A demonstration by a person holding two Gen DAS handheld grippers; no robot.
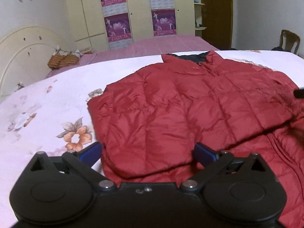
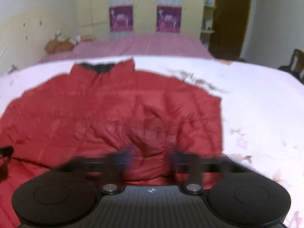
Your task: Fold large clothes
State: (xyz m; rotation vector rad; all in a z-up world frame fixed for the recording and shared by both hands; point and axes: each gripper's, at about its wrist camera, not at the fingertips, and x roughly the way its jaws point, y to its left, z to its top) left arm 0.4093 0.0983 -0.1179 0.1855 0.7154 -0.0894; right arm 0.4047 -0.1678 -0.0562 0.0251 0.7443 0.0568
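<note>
A red quilted puffer jacket (image 1: 199,102) lies flat on the floral bedsheet (image 1: 47,114), its dark-lined collar (image 1: 191,57) at the far side. Both sleeves are folded in across the body. My left gripper (image 1: 148,152) is open wide just above the folded left sleeve, and its blue fingertips (image 1: 91,152) do not press the cloth. In the right wrist view, the jacket (image 2: 114,114) fills the middle. The right gripper (image 2: 153,155) is blurred and open, with a puff of the right sleeve's fabric between its fingers. Its black tip (image 1: 299,93) shows at the left view's right edge.
The white floral sheet (image 2: 256,104) extends right of the jacket. Beyond it are a pink bed (image 1: 161,43), a cream headboard (image 1: 24,57), a striped bundle (image 1: 62,59), a wardrobe with purple posters (image 1: 117,26) and a wooden chair (image 1: 289,39).
</note>
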